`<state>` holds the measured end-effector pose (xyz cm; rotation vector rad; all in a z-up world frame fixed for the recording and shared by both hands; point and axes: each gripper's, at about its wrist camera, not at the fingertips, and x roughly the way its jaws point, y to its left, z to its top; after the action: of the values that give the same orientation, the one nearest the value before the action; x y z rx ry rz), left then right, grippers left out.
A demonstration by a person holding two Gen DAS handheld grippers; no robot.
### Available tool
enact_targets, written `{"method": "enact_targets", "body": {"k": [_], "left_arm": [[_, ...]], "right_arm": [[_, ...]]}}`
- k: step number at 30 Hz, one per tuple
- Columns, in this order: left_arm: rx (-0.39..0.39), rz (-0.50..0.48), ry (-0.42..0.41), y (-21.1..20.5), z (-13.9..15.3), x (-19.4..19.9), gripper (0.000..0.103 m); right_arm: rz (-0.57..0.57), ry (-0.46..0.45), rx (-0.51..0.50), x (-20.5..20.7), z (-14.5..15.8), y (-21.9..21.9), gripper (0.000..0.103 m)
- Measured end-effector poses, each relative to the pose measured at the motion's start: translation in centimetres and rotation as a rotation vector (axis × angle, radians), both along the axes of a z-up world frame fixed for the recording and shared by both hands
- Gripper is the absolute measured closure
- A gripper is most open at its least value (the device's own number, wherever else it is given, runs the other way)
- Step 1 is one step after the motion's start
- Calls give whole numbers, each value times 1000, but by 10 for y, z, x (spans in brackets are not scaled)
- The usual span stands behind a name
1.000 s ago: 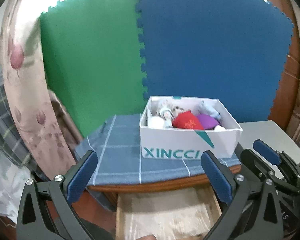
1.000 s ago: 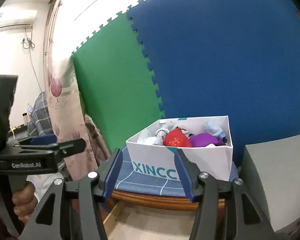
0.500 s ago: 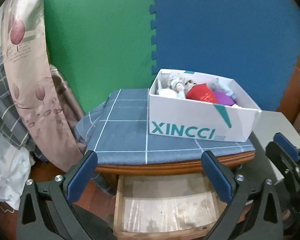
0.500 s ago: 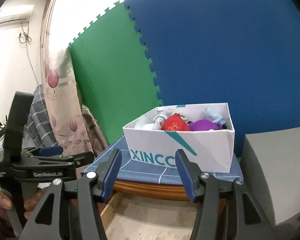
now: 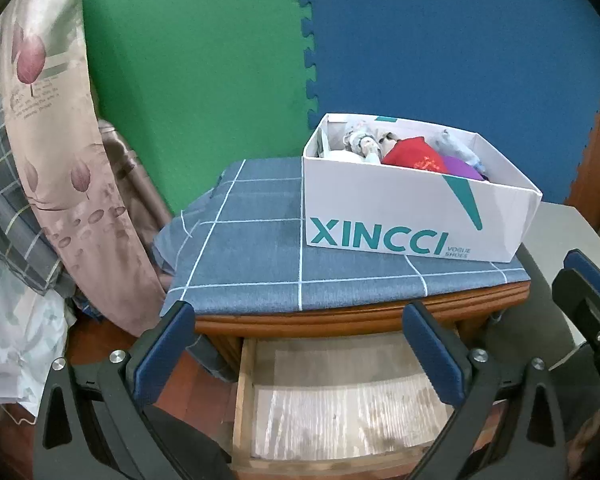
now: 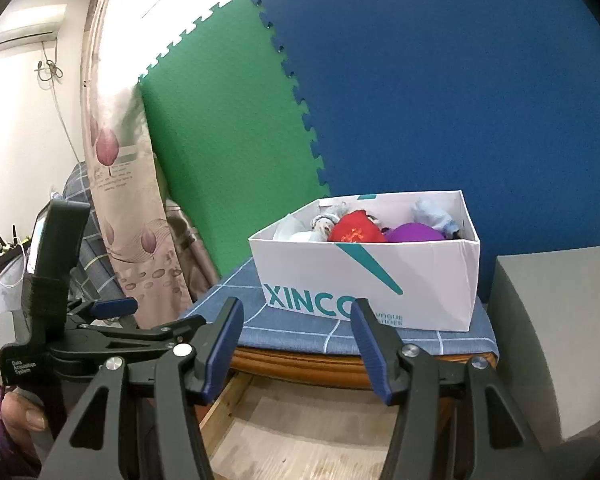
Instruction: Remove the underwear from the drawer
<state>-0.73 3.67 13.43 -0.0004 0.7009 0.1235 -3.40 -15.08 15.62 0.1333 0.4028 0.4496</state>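
An open wooden drawer [image 5: 332, 400] sits under a small table; I see only its paper-lined bottom, also in the right wrist view [image 6: 300, 432]. On the table stands a white XINCCI shoe box [image 5: 412, 216] [image 6: 380, 276] filled with rolled garments: a red one [image 5: 414, 154] [image 6: 354, 232], a purple one [image 6: 414, 234], and pale ones. My left gripper [image 5: 298, 344] is open and empty above the drawer front. My right gripper [image 6: 298, 336] is open and empty, also over the drawer, to the right of the left gripper [image 6: 112, 320].
A blue checked cloth [image 5: 260, 248] covers the tabletop. A floral curtain [image 5: 60, 160] and plaid bedding [image 5: 4, 200] hang at left. A grey block [image 6: 560, 340] stands right of the table. Green and blue foam mats [image 5: 420, 40] back the scene.
Both grippers have risen and pulled back a little, so the views look down more on the table and more of the open drawer shows. Jaws stayed open.
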Motion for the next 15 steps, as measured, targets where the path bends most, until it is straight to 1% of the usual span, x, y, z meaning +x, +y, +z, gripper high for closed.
{"method": "enact_targets", "body": {"k": [15], "left_arm": [[-2,-12,30,-1,-9,3,0]], "right_arm": [[9,14,-1,3,-1,1,46]]}}
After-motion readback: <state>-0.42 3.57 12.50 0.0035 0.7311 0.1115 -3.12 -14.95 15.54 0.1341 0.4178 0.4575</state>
